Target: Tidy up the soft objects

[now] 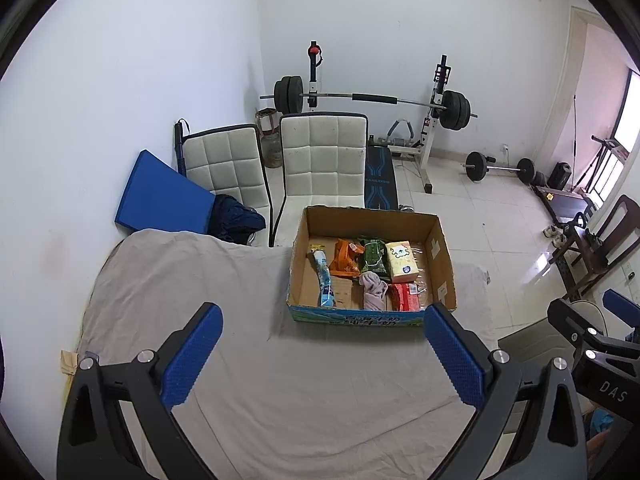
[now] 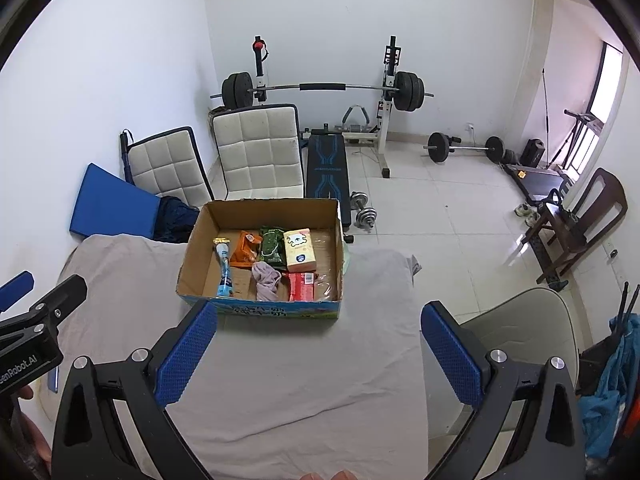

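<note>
An open cardboard box (image 1: pixel 440 256) (image 2: pixel 200 232) stands on a table covered with a grey cloth (image 1: pixel 248 380) (image 2: pixel 304 392). Inside lie a blue tube pack (image 1: pixel 324 280) (image 2: pixel 225 268), an orange packet (image 1: pixel 346 258) (image 2: pixel 246 252), a green packet (image 1: pixel 373 258) (image 2: pixel 271 247), a yellow tissue pack (image 1: pixel 402 262) (image 2: pixel 299 250), a pink-grey cloth (image 1: pixel 374 290) (image 2: pixel 267 280) and a red pack (image 1: pixel 406 296) (image 2: pixel 302 286). My left gripper (image 1: pixel 322 360) is open and empty, held above the cloth in front of the box. My right gripper (image 2: pixel 318 356) is open and empty too, just before the box's front wall.
Two white padded chairs (image 1: pixel 320 160) (image 2: pixel 256 152) stand behind the table, with a blue mat (image 1: pixel 160 196) at the wall. A barbell rack (image 1: pixel 372 100) and bench (image 2: pixel 328 168) stand further back. A beige chair (image 2: pixel 520 340) is at the table's right.
</note>
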{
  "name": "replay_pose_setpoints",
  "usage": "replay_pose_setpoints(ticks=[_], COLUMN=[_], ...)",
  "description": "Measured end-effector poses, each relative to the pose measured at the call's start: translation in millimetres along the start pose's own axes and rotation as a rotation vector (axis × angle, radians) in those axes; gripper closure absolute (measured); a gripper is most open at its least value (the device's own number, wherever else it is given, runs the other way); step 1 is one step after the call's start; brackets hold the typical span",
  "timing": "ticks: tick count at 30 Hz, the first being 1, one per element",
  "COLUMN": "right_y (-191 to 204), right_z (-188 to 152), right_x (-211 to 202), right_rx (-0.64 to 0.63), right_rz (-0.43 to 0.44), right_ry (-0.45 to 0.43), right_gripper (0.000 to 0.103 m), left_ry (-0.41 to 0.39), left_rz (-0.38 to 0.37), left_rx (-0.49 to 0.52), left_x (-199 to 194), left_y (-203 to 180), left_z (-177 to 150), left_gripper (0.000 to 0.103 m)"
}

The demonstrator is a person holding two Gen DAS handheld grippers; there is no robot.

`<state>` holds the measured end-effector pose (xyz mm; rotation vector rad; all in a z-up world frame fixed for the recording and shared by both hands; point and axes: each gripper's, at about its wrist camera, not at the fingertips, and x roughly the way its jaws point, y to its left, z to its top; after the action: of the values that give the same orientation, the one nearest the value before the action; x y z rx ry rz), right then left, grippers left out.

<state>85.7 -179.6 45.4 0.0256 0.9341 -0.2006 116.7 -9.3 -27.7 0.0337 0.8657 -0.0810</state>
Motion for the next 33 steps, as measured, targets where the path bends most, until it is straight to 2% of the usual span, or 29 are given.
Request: replay_pose_setpoints(ticks=[33], right_y=[-7.5], right_z=[5.2], right_x=[-5.9], right_rx=[-0.022], right_rz=[0.017], right_ry=[-0.025], right_gripper=[0.0], left_ry=[-0.008], left_rz=[0.003], left_rx=[0.02], left_x=[0.4], left_y=[-7.3], left_z=[0.7], left_gripper=[0.0])
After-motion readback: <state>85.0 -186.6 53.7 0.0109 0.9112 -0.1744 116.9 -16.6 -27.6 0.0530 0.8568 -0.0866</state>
